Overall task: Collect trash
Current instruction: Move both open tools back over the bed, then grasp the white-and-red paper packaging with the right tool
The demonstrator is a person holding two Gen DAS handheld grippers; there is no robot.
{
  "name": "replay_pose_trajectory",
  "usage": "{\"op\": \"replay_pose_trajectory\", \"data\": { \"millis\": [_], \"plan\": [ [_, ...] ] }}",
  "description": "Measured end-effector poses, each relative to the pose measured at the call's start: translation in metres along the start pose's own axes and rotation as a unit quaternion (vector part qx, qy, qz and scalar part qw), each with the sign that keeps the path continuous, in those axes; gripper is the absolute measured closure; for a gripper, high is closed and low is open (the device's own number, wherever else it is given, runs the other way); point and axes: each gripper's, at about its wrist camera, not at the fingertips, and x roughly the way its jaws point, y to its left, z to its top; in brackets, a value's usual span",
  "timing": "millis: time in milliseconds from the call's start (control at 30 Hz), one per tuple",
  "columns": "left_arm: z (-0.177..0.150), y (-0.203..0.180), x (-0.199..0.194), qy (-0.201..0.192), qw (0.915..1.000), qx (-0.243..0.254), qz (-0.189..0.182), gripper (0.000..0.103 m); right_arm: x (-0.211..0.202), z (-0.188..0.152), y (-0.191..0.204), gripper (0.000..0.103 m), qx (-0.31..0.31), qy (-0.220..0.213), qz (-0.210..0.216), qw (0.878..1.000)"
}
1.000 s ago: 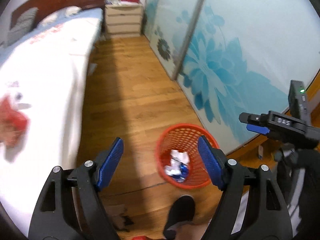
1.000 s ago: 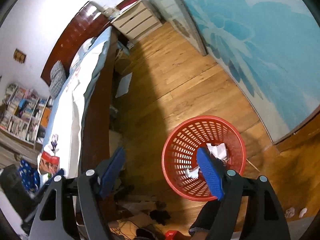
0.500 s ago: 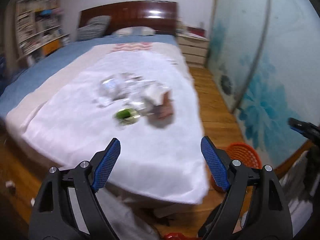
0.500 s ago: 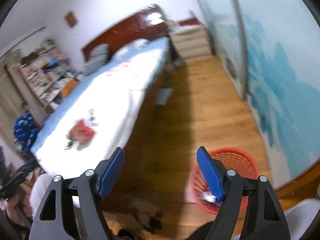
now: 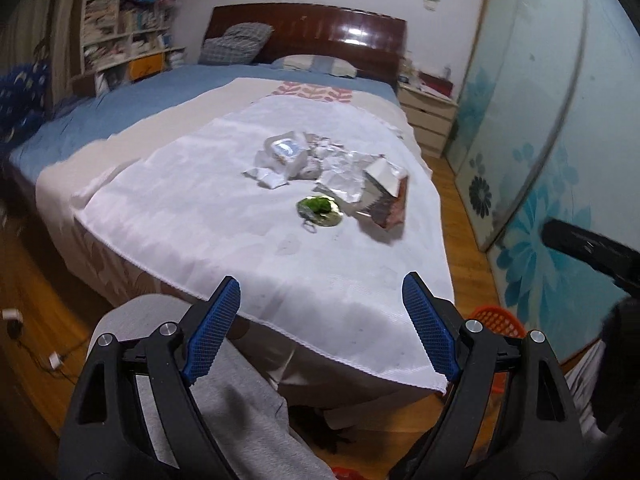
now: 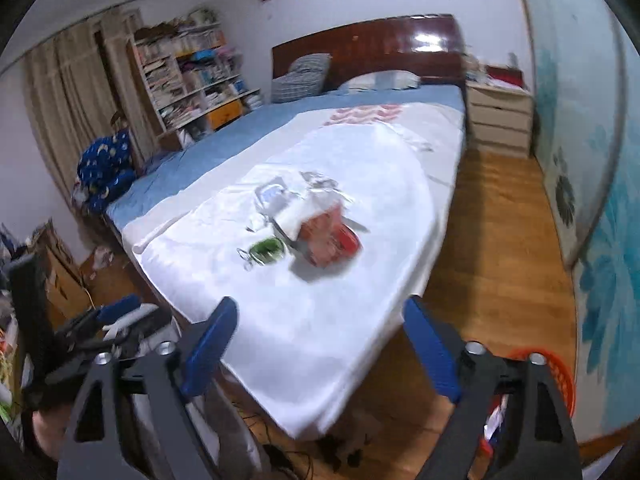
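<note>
Trash lies clustered mid-way along the white sheet on the bed: a green-topped lid, crumpled foil, a clear plastic container and a red snack bag, all close together or touching. We hold the left claw wide open and empty above the sheet's near edge. We hold the right claw likewise spread and empty. The red basket stands on the wooden floor beside the bed's corner.
</note>
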Motion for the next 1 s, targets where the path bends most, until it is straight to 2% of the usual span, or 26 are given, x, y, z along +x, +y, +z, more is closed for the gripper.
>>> {"op": "replay_pose_trajectory", "data": {
  "millis": [67,167,233,333,400,433,467,500,633,767,933,1000],
  "plan": [
    [0.0,0.008,0.001,-0.001,0.9998,-0.019,-0.002,0.02,0.022,0.019,0.015,0.009,-0.019,0.004,0.003,1.0],
    [0.0,0.017,0.006,0.006,0.9992,-0.04,-0.005,0.019,0.066,0.043,0.018,0.009,-0.033,0.021,-0.012,0.999],
    [-0.001,0.019,0.009,0.009,0.9987,-0.049,-0.009,0.019,0.107,0.053,0.015,0.009,-0.039,0.047,-0.04,0.997],
    [-0.001,0.024,0.011,0.01,0.998,-0.06,-0.016,0.019,0.158,0.06,0.012,0.01,-0.029,0.085,-0.049,0.995],
    [0.0,0.025,0.012,0.011,0.9976,-0.065,-0.021,0.019,0.183,0.059,0.008,0.01,-0.015,0.11,-0.04,0.993],
    [0.0,0.025,0.013,0.011,0.9974,-0.067,-0.025,0.019,0.195,0.058,0.006,0.014,-0.004,0.124,-0.04,0.992],
    [0.0,0.024,0.013,0.011,0.9973,-0.068,-0.027,0.019,0.2,0.058,0.004,0.026,0.004,0.128,-0.033,0.991],
    [0.001,0.023,0.013,0.011,0.9973,-0.067,-0.029,0.019,0.205,0.057,0.002,0.032,0.011,0.135,-0.028,0.99],
    [0.003,0.023,0.016,0.008,0.9972,-0.067,-0.033,0.019,0.195,0.06,-0.004,0.043,0.025,0.118,-0.018,0.993],
    [0.016,0.037,0.024,0.0,0.9956,-0.086,-0.036,0.019,0.165,0.054,-0.014,0.045,0.052,0.093,0.01,0.994],
    [0.059,0.064,0.058,-0.034,0.9947,-0.096,-0.012,0.016,0.119,0.039,-0.028,0.045,0.097,0.067,0.051,0.992],
    [0.084,0.075,0.095,-0.025,0.9958,-0.088,-0.008,0.015,0.105,0.03,-0.029,0.045,0.109,0.064,0.06,0.99]
  ]
}}
